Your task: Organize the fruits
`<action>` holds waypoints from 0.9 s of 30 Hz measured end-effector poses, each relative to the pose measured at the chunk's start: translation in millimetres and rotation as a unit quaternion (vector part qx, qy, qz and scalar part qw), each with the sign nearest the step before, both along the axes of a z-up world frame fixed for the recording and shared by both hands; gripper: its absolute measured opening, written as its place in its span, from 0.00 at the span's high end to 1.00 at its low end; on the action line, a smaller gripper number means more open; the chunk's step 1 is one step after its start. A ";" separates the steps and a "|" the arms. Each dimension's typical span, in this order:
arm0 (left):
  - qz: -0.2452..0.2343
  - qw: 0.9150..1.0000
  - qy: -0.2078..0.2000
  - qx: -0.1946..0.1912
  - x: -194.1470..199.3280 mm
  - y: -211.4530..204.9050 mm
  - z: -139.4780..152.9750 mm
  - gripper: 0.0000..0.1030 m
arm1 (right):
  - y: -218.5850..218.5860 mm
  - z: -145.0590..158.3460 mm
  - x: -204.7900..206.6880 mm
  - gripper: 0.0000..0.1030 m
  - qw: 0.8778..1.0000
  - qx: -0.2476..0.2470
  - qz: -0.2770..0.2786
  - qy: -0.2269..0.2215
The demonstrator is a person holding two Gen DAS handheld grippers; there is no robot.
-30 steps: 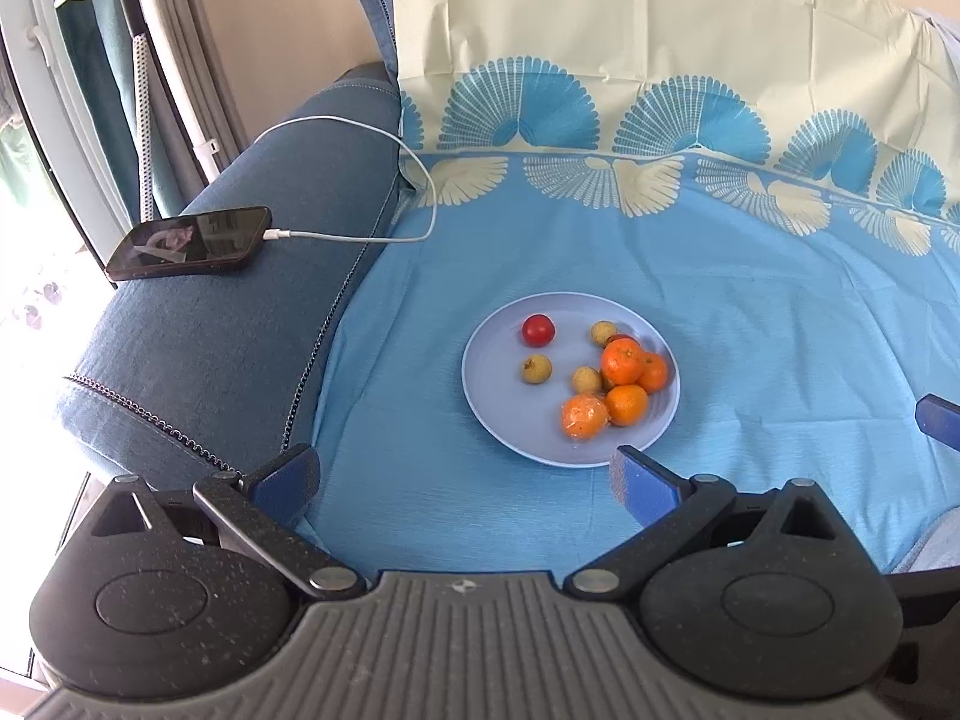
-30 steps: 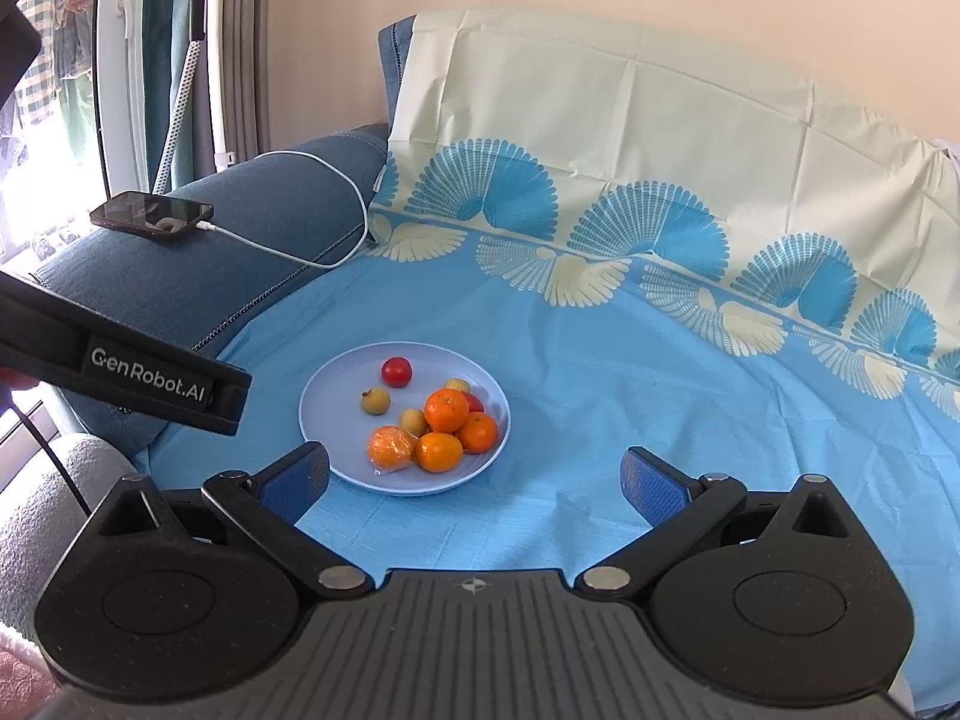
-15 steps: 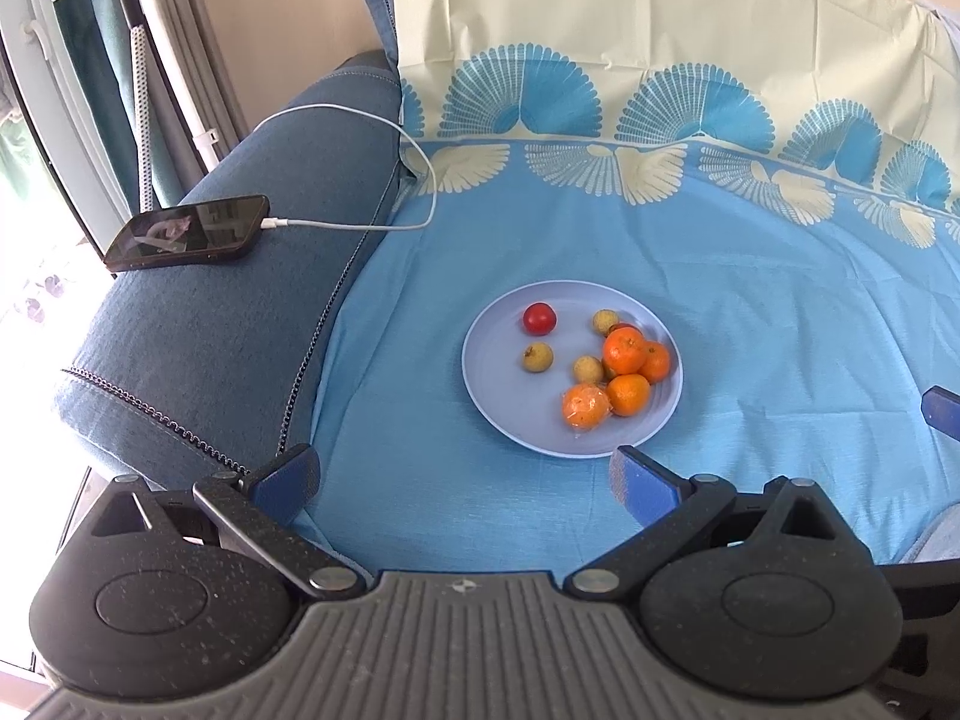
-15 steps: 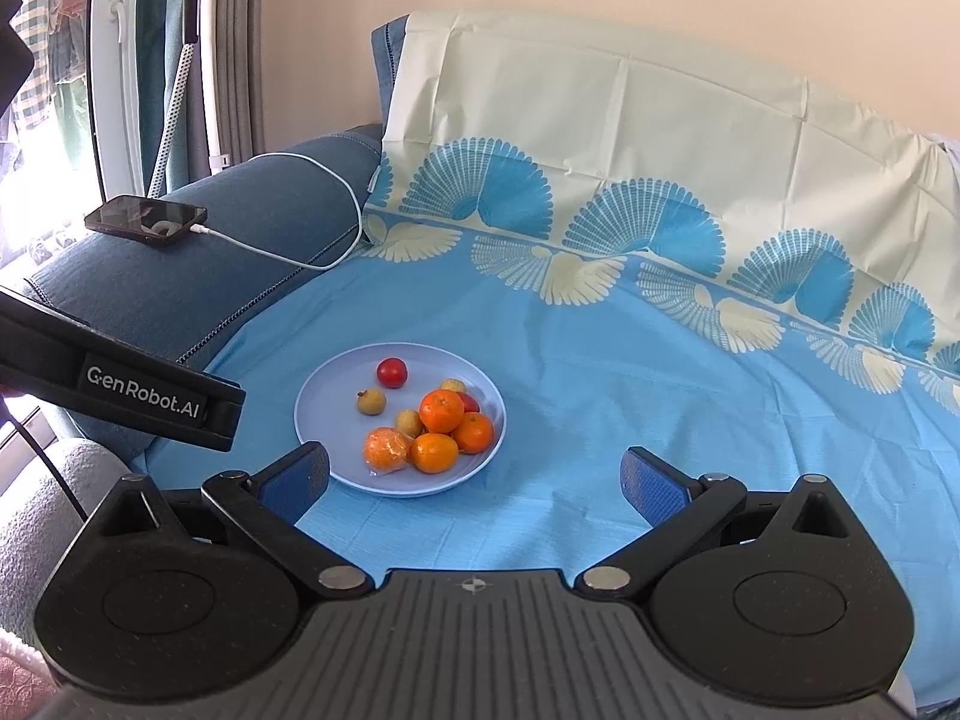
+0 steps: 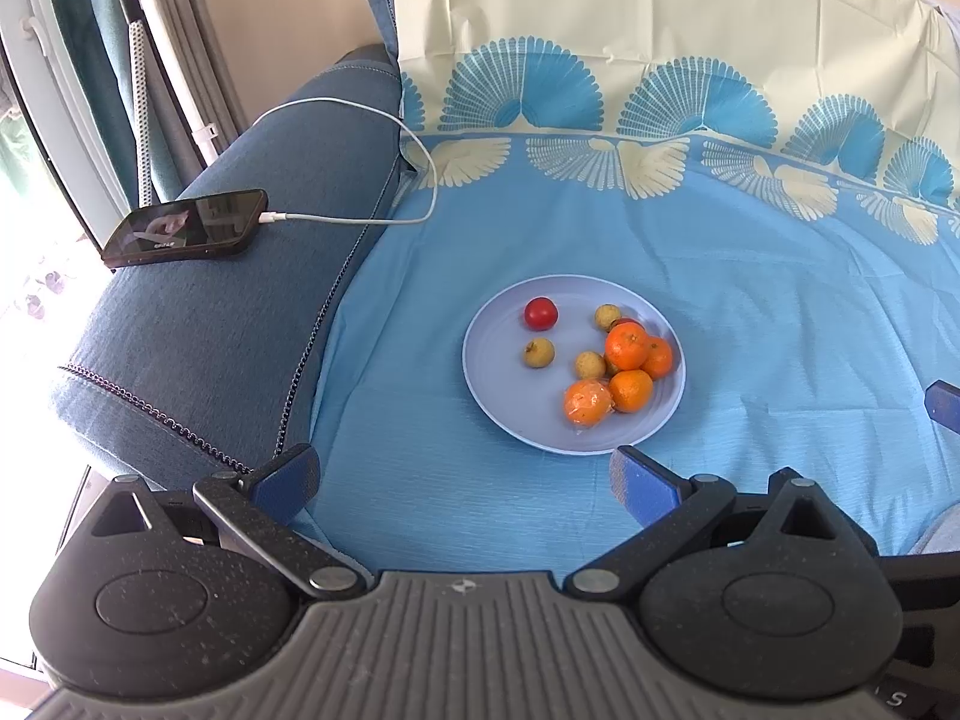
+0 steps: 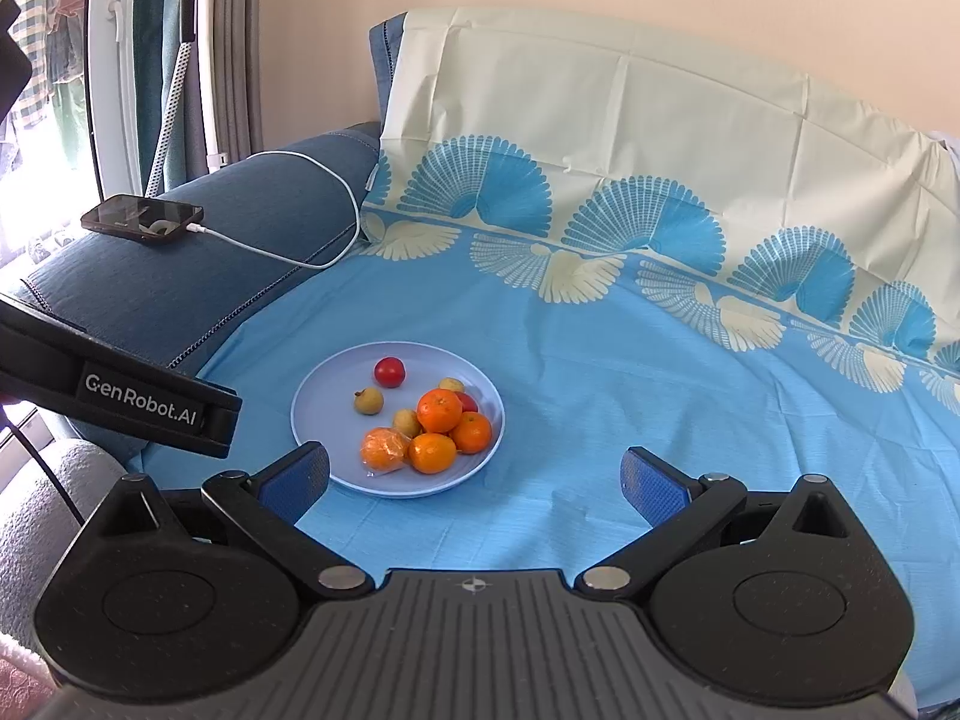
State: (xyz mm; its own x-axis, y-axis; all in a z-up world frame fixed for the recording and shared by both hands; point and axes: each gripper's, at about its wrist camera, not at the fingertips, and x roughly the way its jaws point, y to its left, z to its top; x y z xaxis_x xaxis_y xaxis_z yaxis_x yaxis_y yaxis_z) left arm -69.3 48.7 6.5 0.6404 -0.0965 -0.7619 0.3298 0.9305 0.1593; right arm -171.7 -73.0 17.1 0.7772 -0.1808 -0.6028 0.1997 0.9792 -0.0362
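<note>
Left fingers: my left gripper [image 5: 462, 477] stands spread wide with nothing between its blue pads, above the cloth just short of the plate's near rim; I judge that suits an approach or a withdrawal alike.
Right fingers: my right gripper [image 6: 477, 480] is likewise wide and empty, the plate sitting ahead and to its left.
Fruit: every piece lies on the pale blue plate [image 5: 498, 372]. Three bare oranges [image 5: 627, 345] crowd the right side, touching; a wrapped orange [image 5: 588, 402] lies just beside them.
Small fruit: the red tomato [image 5: 540, 312] and the yellow-brown fruits [image 5: 539, 353] sit apart on the left and middle; a second red piece is mostly hidden behind the oranges.
Stage: fits both a gathered plate and one awaiting sorting.
Surroundings: blue patterned cloth [image 6: 630, 372] under the plate; phone [image 5: 186, 228] charging on the sofa arm [image 5: 198, 324], well apart.
</note>
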 end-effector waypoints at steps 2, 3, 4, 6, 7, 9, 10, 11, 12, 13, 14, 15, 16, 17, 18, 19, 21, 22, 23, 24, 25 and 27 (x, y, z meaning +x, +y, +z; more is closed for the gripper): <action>0.000 1.000 0.000 0.001 0.2 -0.1 -0.2 0.00 | -0.7 -0.6 0.4 0.01 1.000 0.000 -0.001 0.000; 0.000 1.000 0.000 0.001 0.3 -0.3 -0.5 0.00 | -1.2 -0.6 0.4 0.01 1.000 0.001 -0.001 0.000; 0.000 1.000 0.001 0.001 0.5 -0.1 -1.0 0.00 | -1.3 -0.6 0.3 0.01 1.000 0.001 0.000 0.000; 0.000 1.000 0.000 0.001 0.7 0.1 -0.9 0.00 | -1.6 -0.6 0.4 0.01 1.000 0.001 0.000 -0.001; 0.000 1.000 0.001 0.002 0.8 0.1 -1.4 0.00 | -2.0 -0.9 0.7 0.01 1.000 0.000 -0.001 -0.001; -0.001 1.000 0.002 0.003 0.8 -0.5 -2.5 0.00 | -2.4 -0.9 0.8 0.01 1.000 0.001 -0.001 -0.001; -0.001 1.000 0.002 0.004 0.8 -0.6 -2.8 0.00 | -2.3 -0.8 0.7 0.01 1.000 0.001 -0.001 -0.001; -0.001 1.000 0.002 0.004 0.9 -1.1 -3.0 0.00 | -2.8 -1.1 1.0 0.01 1.000 0.001 -0.001 -0.001; -0.001 1.000 0.002 0.004 1.1 -1.2 -3.0 0.00 | -3.2 -1.4 1.3 0.01 1.000 0.002 -0.002 -0.001; -0.001 1.000 0.002 0.004 1.1 -1.1 -3.1 0.00 | -3.2 -1.3 1.3 0.01 1.000 0.002 -0.002 -0.001; 0.000 1.000 0.002 0.004 1.3 -1.5 -3.3 0.00 | -3.4 -1.4 1.3 0.01 1.000 0.002 -0.002 -0.001; 0.000 1.000 0.003 0.005 1.5 -1.6 -4.0 0.00 | -3.4 -1.2 1.3 0.01 1.000 0.002 -0.001 0.000; 0.000 1.000 0.003 0.006 1.7 -1.9 -4.5 0.00 | -3.4 -1.1 1.2 0.01 1.000 0.002 -0.001 0.000; 0.000 1.000 0.004 0.006 2.1 -2.1 -4.8 0.00 | -3.7 -1.5 1.7 0.01 1.000 0.002 -0.001 0.000; 0.000 1.000 0.005 0.006 2.4 -1.9 -5.0 0.00 | -3.8 -1.4 1.8 0.01 1.000 0.002 -0.002 0.000; 0.000 1.000 0.006 0.006 2.4 -1.8 -5.3 0.00 | -3.8 -1.4 1.8 0.01 1.000 0.002 -0.001 0.000; 0.000 1.000 0.006 0.005 2.6 -1.7 -5.0 0.00 | -3.9 -1.6 1.9 0.01 1.000 0.002 -0.002 -0.001; -0.001 1.000 0.005 0.006 2.5 -1.6 -5.0 0.00 | -3.8 -1.5 1.9 0.01 1.000 0.002 -0.002 -0.001; 0.000 1.000 0.005 0.006 2.5 -1.5 -5.0 0.00 | -4.2 -1.8 2.4 0.01 1.000 0.001 -0.002 -0.001; 0.000 1.000 0.005 0.006 2.6 -1.5 -5.1 0.00 | -4.3 -2.1 2.7 0.01 1.000 0.001 -0.002 -0.001; 0.000 1.000 0.005 0.006 2.7 -1.2 -5.2 0.00 | -4.3 -2.0 2.7 0.01 1.000 0.001 -0.002 0.000; 0.001 1.000 0.006 0.005 2.7 -1.3 -5.2 0.00 | -4.6 -2.1 2.5 0.01 1.000 0.001 -0.002 -0.001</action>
